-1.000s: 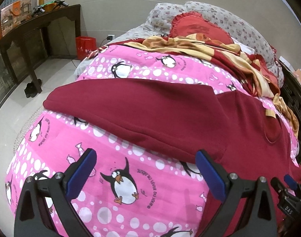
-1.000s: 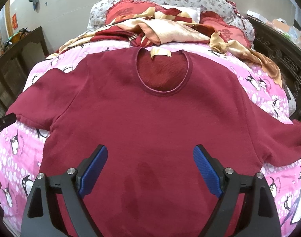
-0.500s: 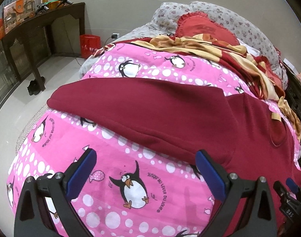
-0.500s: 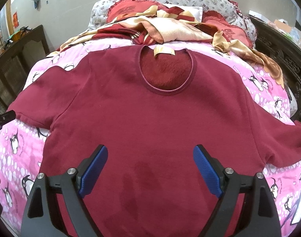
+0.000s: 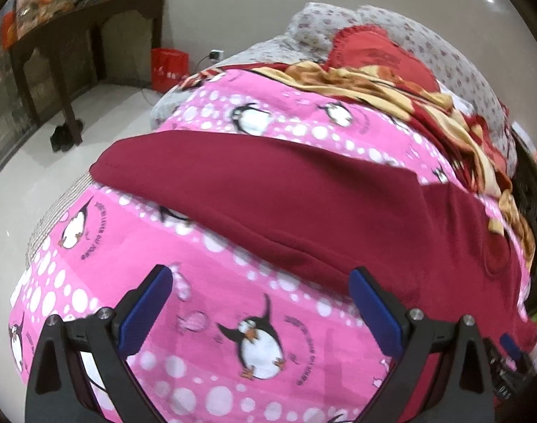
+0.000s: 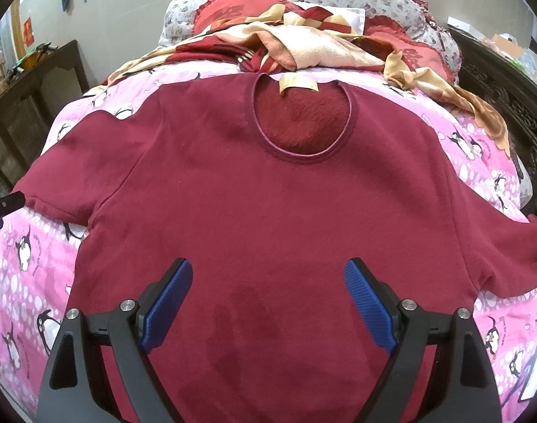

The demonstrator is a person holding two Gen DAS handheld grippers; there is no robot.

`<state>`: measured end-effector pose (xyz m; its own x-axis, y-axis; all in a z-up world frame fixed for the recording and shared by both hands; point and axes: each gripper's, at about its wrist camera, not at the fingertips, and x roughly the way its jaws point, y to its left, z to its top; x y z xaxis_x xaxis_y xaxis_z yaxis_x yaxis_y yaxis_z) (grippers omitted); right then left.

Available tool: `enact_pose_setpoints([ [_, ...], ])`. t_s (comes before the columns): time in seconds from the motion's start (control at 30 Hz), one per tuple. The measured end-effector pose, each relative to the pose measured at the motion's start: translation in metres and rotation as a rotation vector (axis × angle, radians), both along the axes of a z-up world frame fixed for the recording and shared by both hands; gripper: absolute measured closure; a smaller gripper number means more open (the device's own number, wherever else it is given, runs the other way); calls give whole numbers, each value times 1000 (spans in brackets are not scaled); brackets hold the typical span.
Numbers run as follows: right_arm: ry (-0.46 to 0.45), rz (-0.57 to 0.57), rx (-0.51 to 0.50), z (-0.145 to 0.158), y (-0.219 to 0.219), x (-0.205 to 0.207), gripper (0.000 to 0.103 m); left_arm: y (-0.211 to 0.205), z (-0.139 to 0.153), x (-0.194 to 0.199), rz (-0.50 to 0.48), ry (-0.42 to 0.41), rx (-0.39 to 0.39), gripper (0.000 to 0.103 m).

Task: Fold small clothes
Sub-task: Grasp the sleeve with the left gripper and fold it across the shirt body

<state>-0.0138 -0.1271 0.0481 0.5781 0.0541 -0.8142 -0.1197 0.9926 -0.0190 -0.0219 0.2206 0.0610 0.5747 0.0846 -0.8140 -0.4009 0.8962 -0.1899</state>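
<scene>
Maroon shirt (image 5: 303,194) lies flat on the pink penguin quilt (image 5: 205,303) of the bed, one sleeve reaching toward the bed's side edge; the left gripper (image 5: 261,303) hovers with jaws wide apart, empty. From the right wrist, the right gripper (image 6: 268,299) hangs over the shirt's lower middle, jaws wide apart, holding nothing.
</scene>
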Motion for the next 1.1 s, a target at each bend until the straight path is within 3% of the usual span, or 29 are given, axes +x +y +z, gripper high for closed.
enact_pose_setpoints([
  [0.1, 0, 5, -1, 0, 1, 0, 10, 25, 0, -3, 59, -10, -43, 3],
  [0.37, 16, 7, 4, -4, 3, 3, 10, 116, -19, -3, 269, -1, -256, 29],
  [0.5, 15, 14, -5, -5, 6, 5, 10, 138, -30, 4, 318, -17, -302, 33],
  [0.6, 22, 15, -7, -7, 8, 7, 11, 141, -32, 15, 310, -27, -287, 35],
  [0.67, 24, 13, -6, -8, 8, 9, 11, 142, -34, 23, 298, -31, -288, 63],
  [0.77, 16, 14, -3, -6, 6, 9, 14, 149, -38, 31, 304, -31, -290, 88],
  [0.83, 7, 16, 3, -3, 3, 8, 19, 149, -34, 33, 301, -39, -304, 93],
  [0.93, -15, 9, 28, 3, -7, 8, 24, 134, -4, 31, 247, -110, -280, 95],
  [1.1, -58, -54, 95, 16, -36, 11, 28, 58, 72, 32, 7, -252, -231, 95],
])
